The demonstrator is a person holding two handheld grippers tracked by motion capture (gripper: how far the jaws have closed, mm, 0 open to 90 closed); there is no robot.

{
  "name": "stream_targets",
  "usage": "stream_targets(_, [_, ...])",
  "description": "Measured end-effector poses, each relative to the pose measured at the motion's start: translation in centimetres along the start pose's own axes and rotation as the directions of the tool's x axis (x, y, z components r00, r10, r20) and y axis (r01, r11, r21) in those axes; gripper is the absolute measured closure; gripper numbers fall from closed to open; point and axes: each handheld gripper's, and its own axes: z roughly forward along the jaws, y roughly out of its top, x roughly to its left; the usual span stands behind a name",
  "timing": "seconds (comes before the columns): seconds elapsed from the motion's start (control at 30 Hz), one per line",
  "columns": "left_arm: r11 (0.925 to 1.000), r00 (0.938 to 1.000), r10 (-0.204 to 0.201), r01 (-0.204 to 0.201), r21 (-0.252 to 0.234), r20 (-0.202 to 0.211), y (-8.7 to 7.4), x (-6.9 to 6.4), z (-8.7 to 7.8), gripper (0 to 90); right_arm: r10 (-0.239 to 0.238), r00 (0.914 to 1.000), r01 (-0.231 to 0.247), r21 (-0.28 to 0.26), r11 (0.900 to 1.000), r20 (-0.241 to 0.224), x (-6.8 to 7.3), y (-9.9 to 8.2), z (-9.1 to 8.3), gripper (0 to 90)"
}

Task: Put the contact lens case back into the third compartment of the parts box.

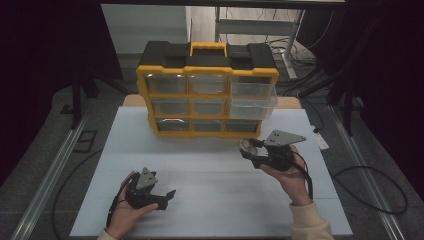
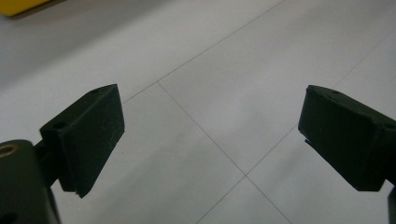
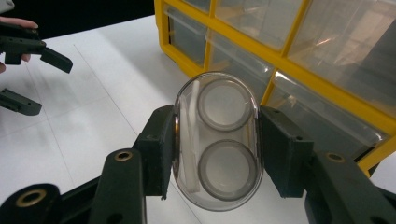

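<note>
We saw a flat white table top (image 1: 210, 170) with thin lines crossing it like big squares. Grey floor lay around it, with black cables (image 1: 372, 180) curling on it and metal rails along the sides. The room behind was dark, and we could not make out what stood there.

At the far side of the table stood a yellow and black plastic drawer box with clear drawers (image 1: 207, 90). One clear drawer (image 1: 252, 102) on its right side stuck out a bit. We could not tell what was inside the drawers, because they looked foggy.

Our right gripper (image 1: 248, 148) had its jaws about half closed, squeezing a small clear plastic case with two round rings inside (image 3: 217, 140). The case sat right between the jaws, one pad on each side, held up off the table and just in front of the drawer box. Its bottom edge was cut off in the right gripper view.

Our left gripper (image 2: 212, 140) had its jaws wide apart with only bare table between them.
</note>
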Motion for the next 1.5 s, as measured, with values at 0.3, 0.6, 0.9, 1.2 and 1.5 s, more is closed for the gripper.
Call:
stream_targets(0.3, [1.0,1.0,0.0,0.0,0.0,-0.001,0.0,0.0,0.0,7.6,-0.005,0.9997,0.006,-0.026,0.9996,0.022,0.2,0.6,-1.0,48.9])
stream_targets(0.6, [1.0,1.0,0.0,0.0,-0.003,-0.001,0.0,0.0,0.0,7.6,0.002,0.9993,-0.001,-0.035,0.9994,0.037,0.4,1.2,-1.7,48.9])
stream_targets(0.9, [1.0,1.0,0.0,0.0,-0.001,-0.001,0.0,0.0,0.0,7.6,0.007,0.9988,-0.004,-0.05,0.9987,0.049,0.5,1.6,-2.4,48.9])
stream_targets(1.2, [1.0,1.0,0.001,-0.001,0.0,-0.002,0.0,0.0,0.0,7.6,0.005,0.9982,-0.002,-0.063,0.998,0.06,0.5,1.9,-2.9,48.9])
stream_targets(1.5, [1.0,1.0,-0.002,0.002,0.001,-0.002,0.0,0.0,0.0,7.6,0.007,0.9982,-0.002,-0.086,0.9963,0.059,0.6,2.4,-3.5,48.9])
